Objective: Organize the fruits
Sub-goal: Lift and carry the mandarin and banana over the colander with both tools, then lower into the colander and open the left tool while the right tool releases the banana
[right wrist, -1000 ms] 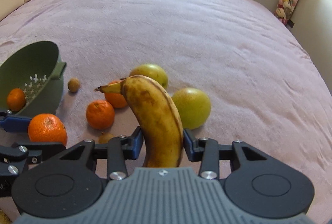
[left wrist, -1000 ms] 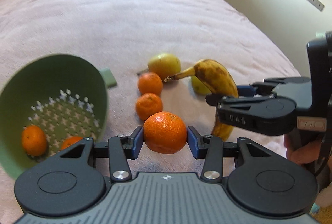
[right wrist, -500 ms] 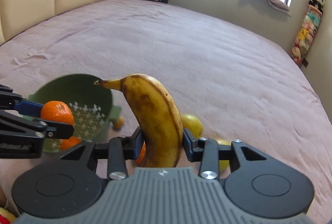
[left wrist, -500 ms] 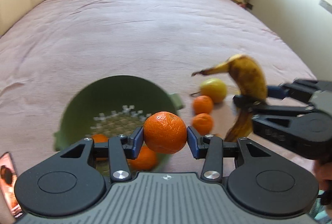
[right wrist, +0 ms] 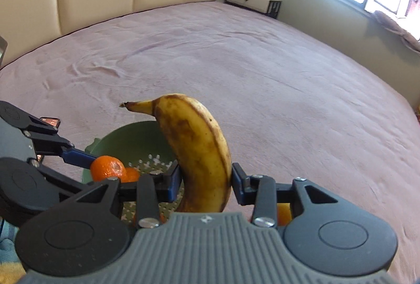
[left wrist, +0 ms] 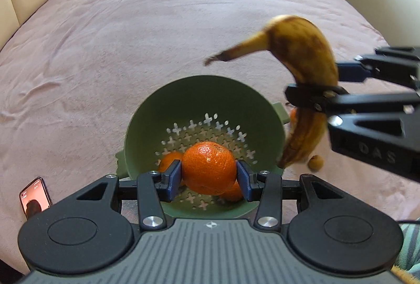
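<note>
The left tool [left wrist: 209, 177] is gripping one round orange mandarin [left wrist: 208, 168] between its blue pads, holding it above the open mouth of the one green plastic colander with cross-shaped holes [left wrist: 147, 121], which is sitting on the pink bed cover [left wrist: 131, 34]. Inside the colander two more orange mandarins [left wrist: 169, 161] are lying on the perforated bottom, partly hidden behind the held one. The right tool [right wrist: 206, 182] is clamping one ripe yellow banana with brown speckles [right wrist: 199, 150] around its lower half, the fruit standing nearly upright with its stem pointing left, just right of the colander's rim and above the bed. In the left wrist view another orange fruit is peeking out behind the banana by the colander's handle, too hidden to count further, and one small brownish round fruit [left wrist: 315, 161] is lying on the cover near the banana's lower end. One smartphone with a lit screen [left wrist: 34, 197] is resting on the bed left of the colander. The letters "DAS" [left wrist: 376, 154] are showing raised on the right tool's black arm
</note>
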Demonstrator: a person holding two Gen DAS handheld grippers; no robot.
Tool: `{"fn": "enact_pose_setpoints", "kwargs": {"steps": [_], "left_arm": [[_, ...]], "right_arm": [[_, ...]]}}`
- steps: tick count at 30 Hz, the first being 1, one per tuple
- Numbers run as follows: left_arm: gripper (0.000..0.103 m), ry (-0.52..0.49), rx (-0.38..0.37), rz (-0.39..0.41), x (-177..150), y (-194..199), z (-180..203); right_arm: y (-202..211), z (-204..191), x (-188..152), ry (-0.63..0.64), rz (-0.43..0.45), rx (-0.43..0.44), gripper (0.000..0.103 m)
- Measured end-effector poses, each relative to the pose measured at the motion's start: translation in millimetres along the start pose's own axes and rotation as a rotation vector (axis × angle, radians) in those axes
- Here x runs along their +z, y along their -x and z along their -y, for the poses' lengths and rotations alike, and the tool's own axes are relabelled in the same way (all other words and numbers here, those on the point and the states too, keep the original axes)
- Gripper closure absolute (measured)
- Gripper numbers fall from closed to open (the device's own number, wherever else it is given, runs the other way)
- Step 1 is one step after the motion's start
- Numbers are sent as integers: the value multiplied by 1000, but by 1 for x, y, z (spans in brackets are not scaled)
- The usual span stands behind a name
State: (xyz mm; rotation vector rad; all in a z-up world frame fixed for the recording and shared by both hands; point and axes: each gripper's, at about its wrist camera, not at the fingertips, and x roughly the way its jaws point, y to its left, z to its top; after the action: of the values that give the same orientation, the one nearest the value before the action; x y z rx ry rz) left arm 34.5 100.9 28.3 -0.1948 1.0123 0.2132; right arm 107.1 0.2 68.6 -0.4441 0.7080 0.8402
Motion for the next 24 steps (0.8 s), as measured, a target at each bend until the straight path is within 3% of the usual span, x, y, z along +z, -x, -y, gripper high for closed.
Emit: {"fn": "enact_pose_setpoints", "kwargs": {"steps": [9,24], "left_arm": [[52,6,4,-77,1,-21,-9],[52,1,19,-172,-2,-52,-10]], "right_arm": [[-47,-11,15,94,-89,96,66],[-110,-21,13,230,-238,133,66]]}}
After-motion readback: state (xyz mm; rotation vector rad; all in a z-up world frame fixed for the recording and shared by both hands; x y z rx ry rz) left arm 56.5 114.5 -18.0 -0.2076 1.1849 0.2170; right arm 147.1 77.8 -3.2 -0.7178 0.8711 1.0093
